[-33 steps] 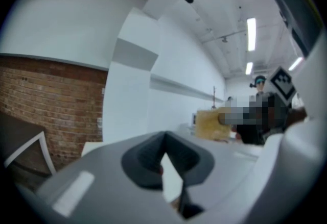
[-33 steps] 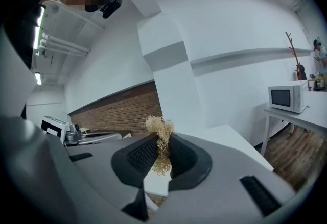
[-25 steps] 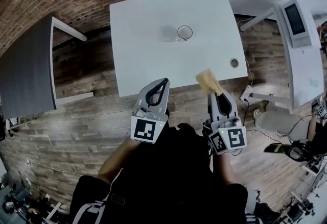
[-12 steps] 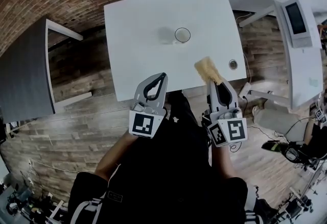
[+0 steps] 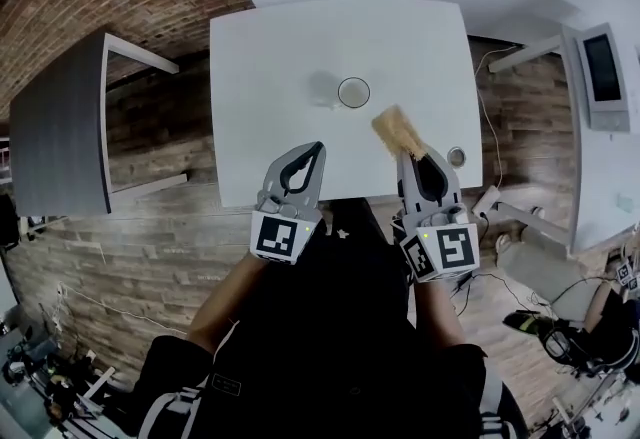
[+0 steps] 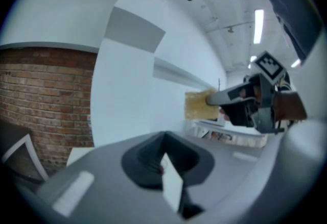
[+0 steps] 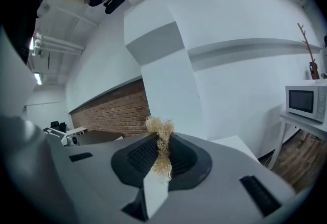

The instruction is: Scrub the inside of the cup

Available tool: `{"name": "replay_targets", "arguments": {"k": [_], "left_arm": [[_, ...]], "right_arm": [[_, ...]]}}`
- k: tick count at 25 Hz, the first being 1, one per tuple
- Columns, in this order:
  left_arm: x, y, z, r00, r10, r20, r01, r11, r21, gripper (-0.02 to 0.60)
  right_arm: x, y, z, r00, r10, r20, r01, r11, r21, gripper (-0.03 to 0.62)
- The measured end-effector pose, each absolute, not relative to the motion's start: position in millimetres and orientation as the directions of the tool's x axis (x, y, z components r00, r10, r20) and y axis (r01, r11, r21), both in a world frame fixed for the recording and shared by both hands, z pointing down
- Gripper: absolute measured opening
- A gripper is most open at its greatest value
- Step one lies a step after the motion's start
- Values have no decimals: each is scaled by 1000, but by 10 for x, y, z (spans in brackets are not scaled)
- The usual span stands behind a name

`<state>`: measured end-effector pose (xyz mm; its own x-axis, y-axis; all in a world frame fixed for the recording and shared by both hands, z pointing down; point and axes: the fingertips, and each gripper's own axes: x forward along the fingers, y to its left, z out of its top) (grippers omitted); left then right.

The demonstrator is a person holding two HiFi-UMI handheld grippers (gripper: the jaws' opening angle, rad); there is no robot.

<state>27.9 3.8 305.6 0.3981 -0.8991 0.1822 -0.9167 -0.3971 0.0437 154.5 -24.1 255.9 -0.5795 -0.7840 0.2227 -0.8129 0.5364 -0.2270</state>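
From where I stood, the scrubbing had not yet begun. The cup (image 5: 353, 92) stood by itself, upright, out near the middle of the white tabletop (image 5: 280, 67), with nothing touching it and nothing inside it that I could make out.

The right hand-held gripper (image 5: 408, 159) was clamped on a yellowish, fibrous scrub pad (image 5: 397, 132), whose strands stuck out past the jaw tips. The pad hung over the near part of the tabletop, close to the cup on its right side but clear of the rim. The left hand-held gripper (image 5: 316, 149) had its jaws pressed together with nothing between them, and it sat at the near edge of the tabletop, short of the cup.

So I judged that only the fetching of the pad was done. Left to do were steadying the cup, most likely with the empty left one, getting the pad down inside, and working it round the wall and bottom.

As for writing, I could read none. The marker cubes carried only black-and-white square patterns. The microwave (image 7: 305, 100) off to the side showed no legible brand.
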Motion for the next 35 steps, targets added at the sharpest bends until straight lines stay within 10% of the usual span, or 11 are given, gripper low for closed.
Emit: {"name": "replay_targets", "arguments": {"k": [20, 25, 35], "left_arm": [[246, -639, 4292, 466, -798, 381, -855, -518, -39, 6], [384, -745, 4839, 527, -701, 481, -794, -608, -17, 119], [422, -925, 5335, 525, -638, 562, -762, -647, -22, 133]], "right_arm": [[1351, -801, 3277, -607, -709, 359, -794, 561, -234, 44], [1351, -870, 3535, -592, -698, 403, -804, 547, -233, 44], [1223, -959, 3805, -582, -649, 489, -799, 568, -198, 44]]}}
